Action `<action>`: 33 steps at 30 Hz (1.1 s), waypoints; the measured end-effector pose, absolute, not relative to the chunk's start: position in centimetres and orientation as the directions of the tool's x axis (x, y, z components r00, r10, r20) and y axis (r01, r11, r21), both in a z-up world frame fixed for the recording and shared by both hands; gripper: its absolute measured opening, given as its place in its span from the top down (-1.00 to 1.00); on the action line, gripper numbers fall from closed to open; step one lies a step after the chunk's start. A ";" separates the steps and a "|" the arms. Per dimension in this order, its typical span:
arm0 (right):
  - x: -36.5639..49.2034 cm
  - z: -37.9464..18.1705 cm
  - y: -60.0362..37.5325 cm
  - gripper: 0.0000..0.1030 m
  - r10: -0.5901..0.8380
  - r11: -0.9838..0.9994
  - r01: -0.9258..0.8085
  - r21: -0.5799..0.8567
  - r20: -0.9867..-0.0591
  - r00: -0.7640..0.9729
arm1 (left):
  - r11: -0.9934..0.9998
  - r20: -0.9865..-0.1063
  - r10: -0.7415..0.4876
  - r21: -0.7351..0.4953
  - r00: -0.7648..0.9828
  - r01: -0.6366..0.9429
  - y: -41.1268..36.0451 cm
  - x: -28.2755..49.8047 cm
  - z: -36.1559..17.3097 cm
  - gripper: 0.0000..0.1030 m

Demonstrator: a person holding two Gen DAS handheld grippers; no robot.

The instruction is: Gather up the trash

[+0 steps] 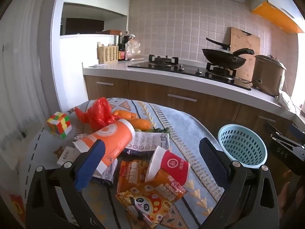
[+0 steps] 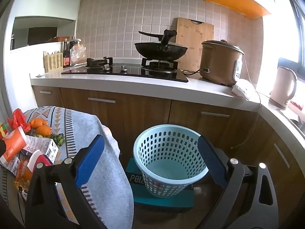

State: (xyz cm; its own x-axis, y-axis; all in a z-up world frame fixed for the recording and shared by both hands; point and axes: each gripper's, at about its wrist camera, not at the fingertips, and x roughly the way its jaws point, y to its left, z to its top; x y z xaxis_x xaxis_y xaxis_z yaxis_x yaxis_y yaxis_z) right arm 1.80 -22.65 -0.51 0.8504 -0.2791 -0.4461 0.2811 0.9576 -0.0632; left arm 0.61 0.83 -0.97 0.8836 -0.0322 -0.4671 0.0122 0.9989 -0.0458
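Trash lies heaped on the cloth-covered table (image 1: 171, 118): a tall orange paper cup (image 1: 112, 139) on its side, a red paper cup (image 1: 169, 165) tipped over, orange snack wrappers (image 1: 150, 192), a printed paper packet (image 1: 150, 141) and a crumpled red plastic bag (image 1: 99, 114). My left gripper (image 1: 150, 160) hovers open over the pile, nothing between its blue pads. A light blue perforated basket (image 2: 169, 160) stands on a teal box (image 2: 164, 198) on the floor to the right of the table. My right gripper (image 2: 152, 160) is open above the basket and holds nothing.
A colour cube (image 1: 59, 125) and orange peels (image 1: 133, 119) sit on the table near the trash. Behind runs a kitchen counter (image 2: 133, 84) with a gas hob, a black wok (image 2: 161, 50), a rice cooker (image 2: 221, 63) and a kettle (image 2: 284, 87). Wooden cabinets stand below.
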 end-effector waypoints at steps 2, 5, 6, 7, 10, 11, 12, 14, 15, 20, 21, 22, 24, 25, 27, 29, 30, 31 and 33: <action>1.8 -0.4 -22.7 -0.81 -0.279 0.958 0.281 -0.063 -0.446 0.850 | 0.999 -0.467 -0.037 -0.051 0.884 0.014 1.0 0.6 -0.9 -0.86; 1.9 -0.3 -22.8 -0.81 -0.278 0.958 0.281 -0.061 -0.446 0.851 | 0.999 -0.463 -0.034 -0.046 0.886 0.014 0.9 0.4 -0.8 -0.86; 1.9 -0.3 -22.8 -0.81 -0.278 0.958 0.281 -0.060 -0.446 0.851 | 0.999 -0.461 -0.034 -0.046 0.887 0.014 0.8 0.4 -0.8 -0.86; 1.9 -0.3 -22.8 -0.81 -0.277 0.958 0.280 -0.059 -0.446 0.851 | 0.999 -0.462 -0.035 -0.047 0.886 0.015 0.8 0.5 -0.6 -0.86; 1.9 -0.3 -22.8 -0.81 -0.278 0.958 0.281 -0.060 -0.446 0.851 | 0.999 -0.462 -0.036 -0.045 0.886 0.018 0.6 0.5 -0.6 -0.86; 1.9 -0.3 -22.8 -0.81 -0.278 0.958 0.281 -0.060 -0.445 0.851 | 0.999 -0.462 -0.036 -0.046 0.886 0.017 0.7 0.5 -0.6 -0.86; 1.9 -0.3 -22.8 -0.81 -0.275 0.959 0.279 -0.058 -0.446 0.852 | 0.999 -0.462 -0.036 -0.046 0.886 0.016 0.7 0.5 -0.5 -0.86; 1.9 -0.3 -22.7 -0.81 -0.270 0.960 0.275 -0.057 -0.449 0.852 | 0.999 -0.462 -0.036 -0.049 0.886 0.015 0.7 0.5 -0.5 -0.86; 2.0 -0.4 -22.7 -0.81 -0.266 0.961 0.271 -0.055 -0.451 0.852 | 0.999 -0.462 -0.036 -0.050 0.886 0.014 0.6 0.5 -0.5 -0.86; 2.2 -0.7 -22.0 -0.81 -0.240 0.968 0.246 -0.048 -0.461 0.854 | 0.999 -0.460 -0.028 -0.052 0.887 0.005 0.5 0.4 -0.4 -0.86; 2.3 -0.8 -21.7 -0.81 -0.230 0.971 0.237 -0.044 -0.466 0.855 | 0.999 -0.460 -0.029 -0.053 0.887 0.005 1.0 0.6 -0.5 -0.86; 2.3 -1.0 -21.5 -0.81 -0.222 0.972 0.231 -0.040 -0.470 0.855 | 0.999 -0.460 -0.027 -0.053 0.888 0.003 1.1 0.5 -0.5 -0.86; 2.5 -1.5 -20.6 -0.81 -0.196 0.978 0.208 -0.029 -0.482 0.854 | 0.999 -0.459 -0.019 -0.050 0.888 -0.004 1.2 0.5 -0.4 -0.86; 2.6 -1.6 -20.4 -0.81 -0.187 0.980 0.200 -0.026 -0.486 0.854 | 0.999 -0.458 -0.013 -0.045 0.889 -0.008 1.2 0.4 -0.4 -0.86; 2.8 -1.9 -19.5 -0.81 -0.164 0.984 0.176 -0.023 -0.494 0.854 | 0.999 -0.457 0.003 -0.036 0.890 -0.022 1.4 0.3 -0.3 -0.86; 2.9 -1.9 -18.8 -0.81 -0.151 0.987 0.160 -0.024 -0.495 0.856 | 0.999 -0.454 0.014 -0.034 0.891 -0.033 1.7 0.1 -0.2 -0.86; 2.9 -1.9 -18.4 -0.81 -0.145 0.988 0.152 -0.027 -0.492 0.858 | 0.999 -0.453 0.016 -0.035 0.891 -0.036 1.9 0.1 -0.2 -0.86; 2.9 -1.8 -18.3 -0.81 -0.144 0.988 0.149 -0.029 -0.491 0.859 | 0.998 -0.452 0.020 -0.039 0.892 -0.043 2.4 0.0 -0.2 -0.86; 2.8 -1.8 -17.9 -0.81 -0.140 0.989 0.143 -0.032 -0.490 0.860 | 0.998 -0.452 0.025 -0.046 0.892 -0.052 2.7 0.0 -0.1 -0.86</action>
